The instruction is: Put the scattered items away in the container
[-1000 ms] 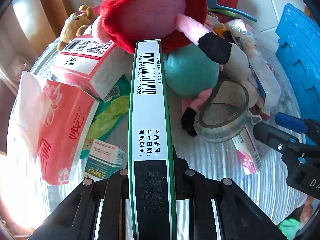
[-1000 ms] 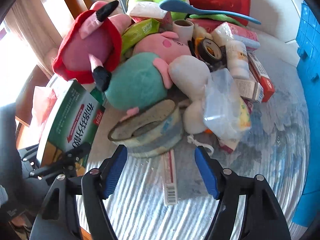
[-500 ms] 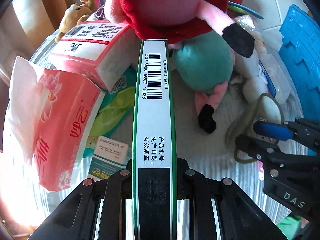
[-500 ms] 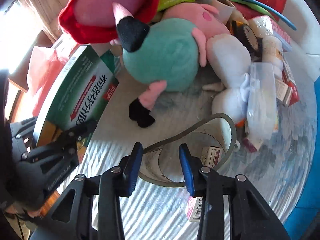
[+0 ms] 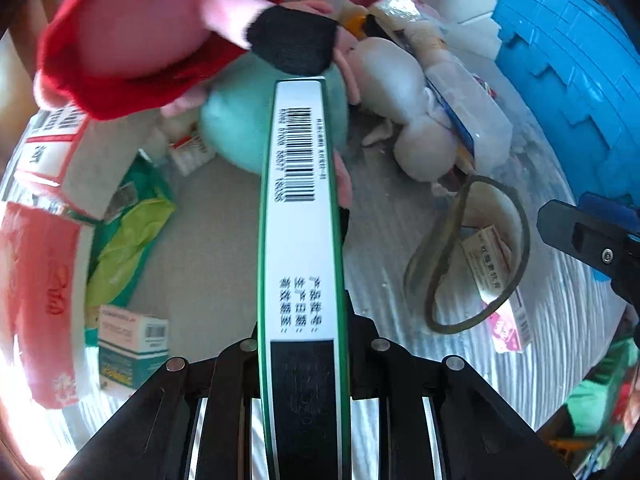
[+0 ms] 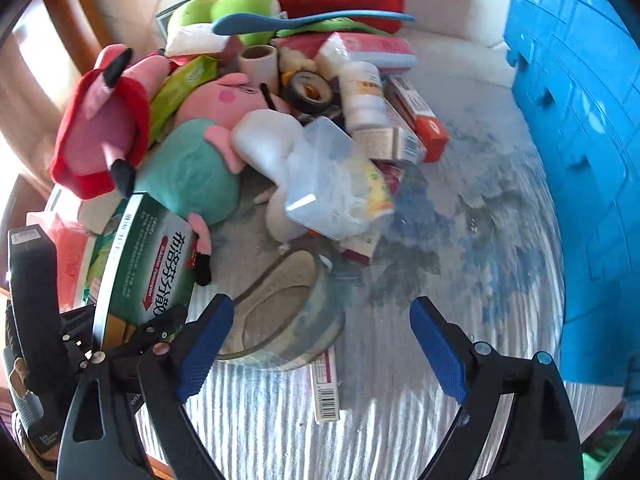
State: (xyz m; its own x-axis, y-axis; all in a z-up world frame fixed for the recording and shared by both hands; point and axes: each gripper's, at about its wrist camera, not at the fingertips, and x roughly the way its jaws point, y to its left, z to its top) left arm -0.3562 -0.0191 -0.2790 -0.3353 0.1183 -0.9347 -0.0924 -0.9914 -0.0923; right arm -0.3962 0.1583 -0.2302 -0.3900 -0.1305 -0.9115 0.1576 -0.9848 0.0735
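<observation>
Left fingers [image 5: 240,364] pinch a flat green-edged barcoded box [image 5: 300,200]; right fingers [image 6: 436,344] are spreading, empty.

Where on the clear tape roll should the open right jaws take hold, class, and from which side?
Grip the clear tape roll across its thin wall, one jaw inside the hole, one outside, coming from above. It lies flat with its hole upward, so the rim is exposed, and the whole roll probably spans too wide.
</observation>
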